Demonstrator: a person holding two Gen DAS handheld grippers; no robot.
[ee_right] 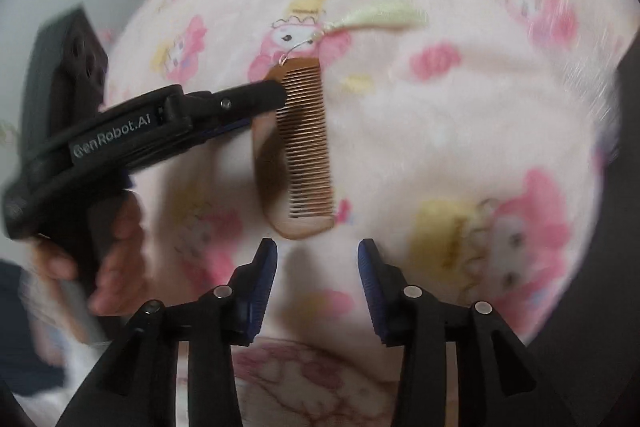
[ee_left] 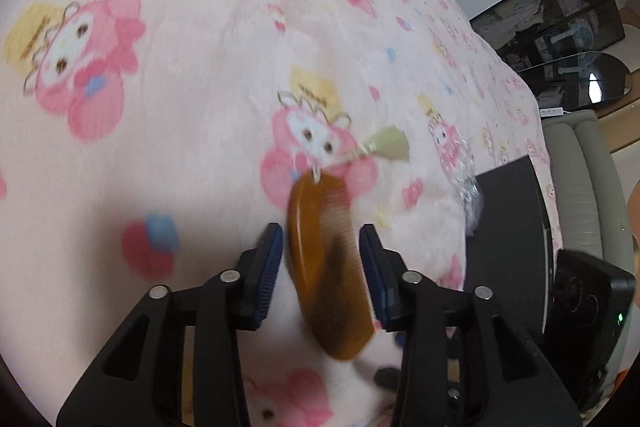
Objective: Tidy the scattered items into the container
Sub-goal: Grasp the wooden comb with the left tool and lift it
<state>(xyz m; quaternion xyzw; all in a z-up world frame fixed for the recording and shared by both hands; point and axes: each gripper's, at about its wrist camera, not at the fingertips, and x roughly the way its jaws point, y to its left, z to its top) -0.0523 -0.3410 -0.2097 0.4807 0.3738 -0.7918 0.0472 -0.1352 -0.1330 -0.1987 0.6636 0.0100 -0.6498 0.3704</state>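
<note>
Looking along our right gripper [ee_right: 317,247], we see its two blue-padded fingers spread apart with nothing between them, hovering over the pink cartoon-print blanket [ee_right: 460,131]. Just beyond the fingertips lies a brown wooden comb [ee_right: 298,143], teeth facing right, with a pale green tassel [ee_right: 380,17] trailing from a thin cord at its far end. Our left gripper [ee_right: 276,95] comes in from the left, held in a hand [ee_right: 116,259], its black tip over the comb's upper spine; blur hides how its jaws stand
</note>
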